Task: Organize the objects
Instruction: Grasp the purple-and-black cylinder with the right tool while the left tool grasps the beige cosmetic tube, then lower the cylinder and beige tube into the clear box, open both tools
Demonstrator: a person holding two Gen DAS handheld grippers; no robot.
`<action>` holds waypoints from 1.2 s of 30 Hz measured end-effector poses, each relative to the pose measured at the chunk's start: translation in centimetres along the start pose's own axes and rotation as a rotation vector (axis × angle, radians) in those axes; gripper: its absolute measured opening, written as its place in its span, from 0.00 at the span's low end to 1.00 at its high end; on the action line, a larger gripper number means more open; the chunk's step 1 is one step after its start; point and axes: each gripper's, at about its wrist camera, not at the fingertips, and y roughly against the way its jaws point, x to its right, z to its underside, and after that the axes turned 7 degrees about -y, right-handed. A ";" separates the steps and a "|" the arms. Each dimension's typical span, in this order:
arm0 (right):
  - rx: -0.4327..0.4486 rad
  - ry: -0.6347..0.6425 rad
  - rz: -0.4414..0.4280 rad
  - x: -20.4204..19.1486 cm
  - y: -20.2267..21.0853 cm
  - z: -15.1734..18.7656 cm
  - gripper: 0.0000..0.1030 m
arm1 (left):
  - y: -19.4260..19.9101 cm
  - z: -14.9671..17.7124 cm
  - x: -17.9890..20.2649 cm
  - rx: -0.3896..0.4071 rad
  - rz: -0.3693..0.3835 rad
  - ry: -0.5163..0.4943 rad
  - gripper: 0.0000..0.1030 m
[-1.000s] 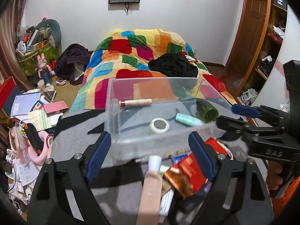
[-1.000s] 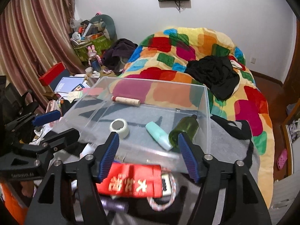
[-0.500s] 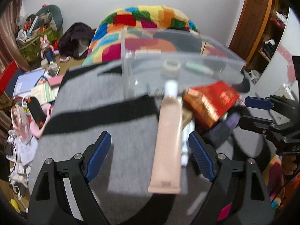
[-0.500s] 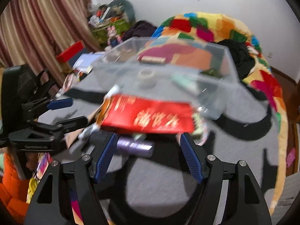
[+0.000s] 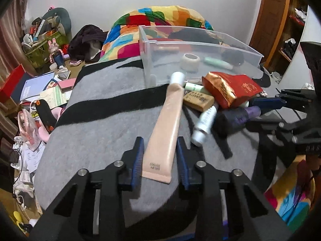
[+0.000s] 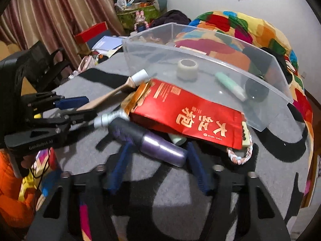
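Left wrist view: the left gripper (image 5: 159, 156) was seen at 6 o'clock, its jaws just having been closing around the crimped end of a peach cosmetic tube (image 5: 165, 134). The pads looked to be on or just beside the tube's edges; a firm grip could not be confirmed. The tube's white cap pointed to 12 o'clock, just beside the clear plastic bin (image 5: 200, 46), where a tape roll (image 5: 190, 59) and a mint tube (image 5: 217, 63) lay. A red foil packet (image 5: 230, 88) was piled at 2 o'clock.

Right wrist view: the right gripper (image 6: 158, 156) was seen with jaws narrowed, just having been closing on a purple bottle (image 6: 160, 147) lying under the packet's edge; contact was blurred. The bin was at 12 o'clock.

Step judged: both items being picked up. Next, grips would need to be secured, then both lifted and carried over the bin wall.
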 end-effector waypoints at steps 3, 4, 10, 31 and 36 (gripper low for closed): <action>-0.021 0.007 -0.009 0.1 0.4 0.7 0.29 | 0.6 0.6 -0.5 -0.005 -0.004 0.004 0.09; -0.023 0.010 -0.011 0.1 0.5 0.8 0.25 | 0.9 0.9 -0.6 -0.007 0.000 0.006 0.08; -0.048 0.052 -0.087 -0.4 1.6 2.3 0.21 | 2.5 2.3 -0.4 -0.021 -0.017 -0.061 0.08; -0.023 -0.015 -0.121 -1.5 -1.5 -0.5 0.34 | -6.1 -7.3 -3.5 -0.149 0.121 0.027 0.44; -0.005 -0.017 -0.113 -1.6 -1.4 -0.1 0.23 | -6.2 -7.5 -2.3 -0.124 0.082 -0.030 0.24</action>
